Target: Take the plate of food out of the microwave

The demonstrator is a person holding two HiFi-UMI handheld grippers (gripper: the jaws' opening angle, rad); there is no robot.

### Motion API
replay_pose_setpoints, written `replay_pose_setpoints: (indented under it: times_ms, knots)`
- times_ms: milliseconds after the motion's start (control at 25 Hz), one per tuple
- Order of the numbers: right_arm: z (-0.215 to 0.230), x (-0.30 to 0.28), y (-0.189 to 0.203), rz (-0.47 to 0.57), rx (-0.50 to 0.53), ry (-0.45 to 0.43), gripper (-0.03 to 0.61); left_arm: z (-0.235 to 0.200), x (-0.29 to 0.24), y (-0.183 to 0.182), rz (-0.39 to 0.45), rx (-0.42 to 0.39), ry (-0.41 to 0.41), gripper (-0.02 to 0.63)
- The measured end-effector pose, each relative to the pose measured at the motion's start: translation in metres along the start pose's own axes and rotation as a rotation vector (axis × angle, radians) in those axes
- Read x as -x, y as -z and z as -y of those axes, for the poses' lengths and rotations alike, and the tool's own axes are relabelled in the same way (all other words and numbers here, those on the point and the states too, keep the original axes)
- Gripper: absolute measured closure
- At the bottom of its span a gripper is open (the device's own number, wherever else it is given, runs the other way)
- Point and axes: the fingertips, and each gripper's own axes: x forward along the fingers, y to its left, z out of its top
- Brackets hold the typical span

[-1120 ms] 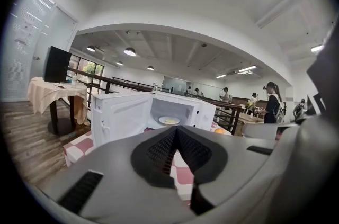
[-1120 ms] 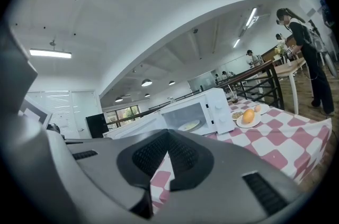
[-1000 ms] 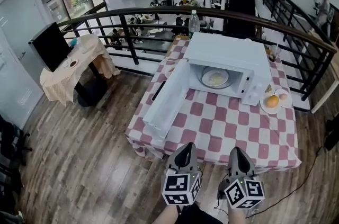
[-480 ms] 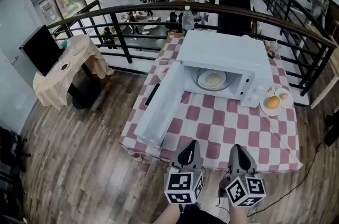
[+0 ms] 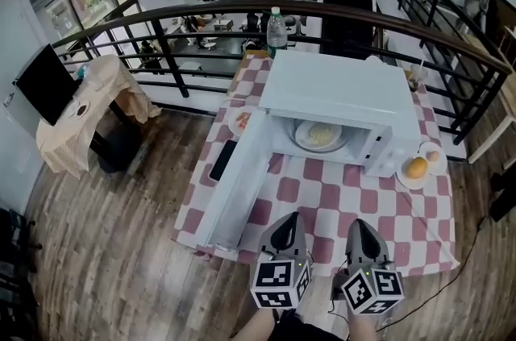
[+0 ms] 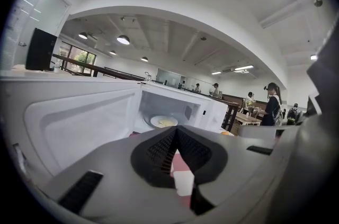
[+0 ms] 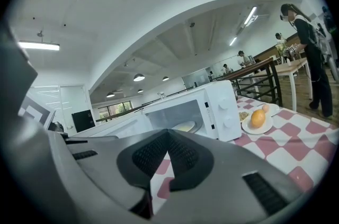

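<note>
**A:** Where's the plate of food?

**B:** Inside the microwave, flat on the floor of the cavity. It holds something pale. Nothing touches it.

**A:** And the microwave itself?

**B:** It sits on the table, towards the far edge, on a red-and-white checked cloth. Its door is swung wide open and reaches out towards the near left corner.

**A:** The grippers?

**B:** Both hang over the table's near edge, side by side and a little apart, well short of the microwave. The left gripper is clenched with nothing between its jaws. The right gripper looks the same: tips together, only checked cloth showing past them. Both point towards the open cavity.

**A:** Anything else on the table?

**B:** A small plate stands just right of the microwave, near the right edge, with a round orange fruit on it. A clear bottle stands at the far edge behind the microwave. A dark flat object lies beside the door, near the left edge.
</note>
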Motion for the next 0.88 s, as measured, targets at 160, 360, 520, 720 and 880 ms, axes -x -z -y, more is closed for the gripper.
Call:
replay_pose_setpoints:
  times_ms: [160, 360, 520, 720, 880]
  knots:
    - [0.000, -0.032, -0.004, -0.009, -0.012, 0.010, 0.566, -0.012, -0.025, -0.010, -0.009, -0.002, 0.010, 0.607]
    - [-0.001, -0.073, -0.004, -0.025, -0.047, 0.009, 0.566, -0.027, -0.053, -0.018, -0.022, 0.009, 0.022, 0.607]
    - [-0.006, -0.102, 0.005, -0.053, -0.076, -0.004, 0.566, -0.043, -0.073, -0.018, -0.034, 0.007, 0.021, 0.607]
    - [-0.006, -0.134, 0.017, -0.085, -0.129, 0.008, 0.566, -0.057, -0.096, -0.016, -0.062, 0.018, 0.043, 0.606]
    - [-0.003, -0.152, 0.025, -0.110, -0.145, 0.035, 0.566, -0.065, -0.110, -0.012, -0.083, 0.019, 0.053, 0.607]
